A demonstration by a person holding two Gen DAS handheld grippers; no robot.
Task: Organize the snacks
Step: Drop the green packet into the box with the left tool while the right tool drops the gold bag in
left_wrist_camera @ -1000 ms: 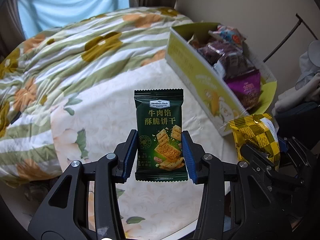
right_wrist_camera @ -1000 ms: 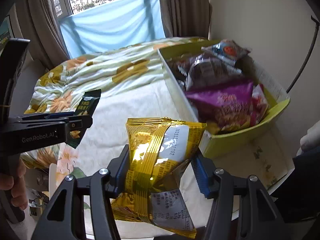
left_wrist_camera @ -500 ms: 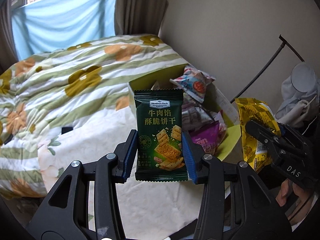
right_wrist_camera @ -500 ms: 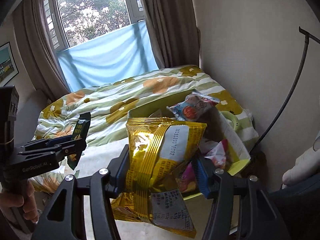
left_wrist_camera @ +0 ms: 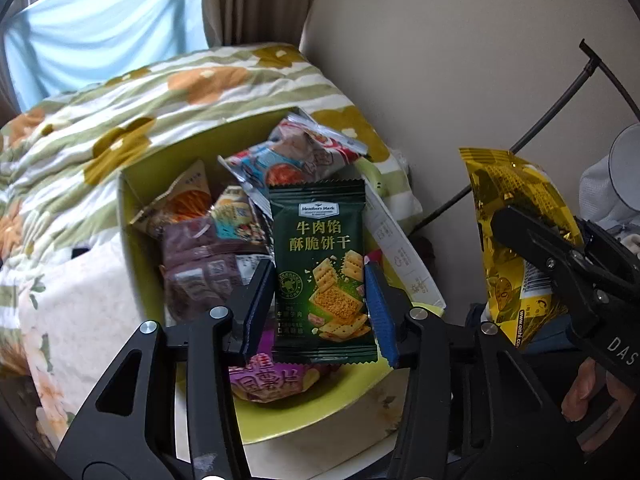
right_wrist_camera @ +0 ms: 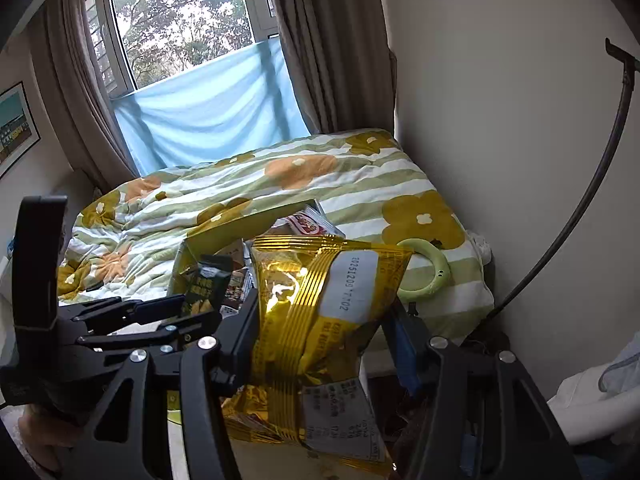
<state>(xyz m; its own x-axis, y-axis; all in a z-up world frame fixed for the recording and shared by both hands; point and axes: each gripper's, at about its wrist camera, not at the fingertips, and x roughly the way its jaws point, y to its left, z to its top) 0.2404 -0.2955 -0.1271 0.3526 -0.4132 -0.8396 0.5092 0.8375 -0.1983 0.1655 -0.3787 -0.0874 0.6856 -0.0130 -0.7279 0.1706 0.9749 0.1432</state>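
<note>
Green packet: dark green biscuit packet [left_wrist_camera: 322, 268], upright, clamped at its lower half between the blue pads of the left gripper [left_wrist_camera: 318, 308]; it hangs over the yellow-green box [left_wrist_camera: 138, 240].
Gold packet: crinkled foil gold bag [right_wrist_camera: 320, 320] pinched across its middle by the right gripper [right_wrist_camera: 324, 332], white date label facing the lens.
Left wrist view only: box interior, packed with a purple bag [left_wrist_camera: 268, 380] at 6 o'clock of the green packet, a brown wrapped pack [left_wrist_camera: 200, 264] at 9 o'clock, an orange packet [left_wrist_camera: 184, 204] at 10 o'clock and a red-and-blue packet [left_wrist_camera: 296, 152] at 12 o'clock; the right gripper with its gold bag appears at 3 o'clock.
Right wrist view only: window [right_wrist_camera: 180, 28], brown curtains [right_wrist_camera: 320, 40], blue cloth [right_wrist_camera: 208, 120], framed picture [right_wrist_camera: 16, 128] at 9 o'clock; the left gripper enters at 9 o'clock, green packet seen edge-on.
Obstruction: the gold bag hides most of the box in the right wrist view; only the far rim shows.
Surroundings: soft floral quilt [right_wrist_camera: 280, 176], green-striped; pale green ring [right_wrist_camera: 428, 268] lying on it at 3 o'clock of the gold bag; thin black curved rod [right_wrist_camera: 592, 184] against the plain wall.
Textures: glossy films, serrated packet ends, matte black gripper frames.
</note>
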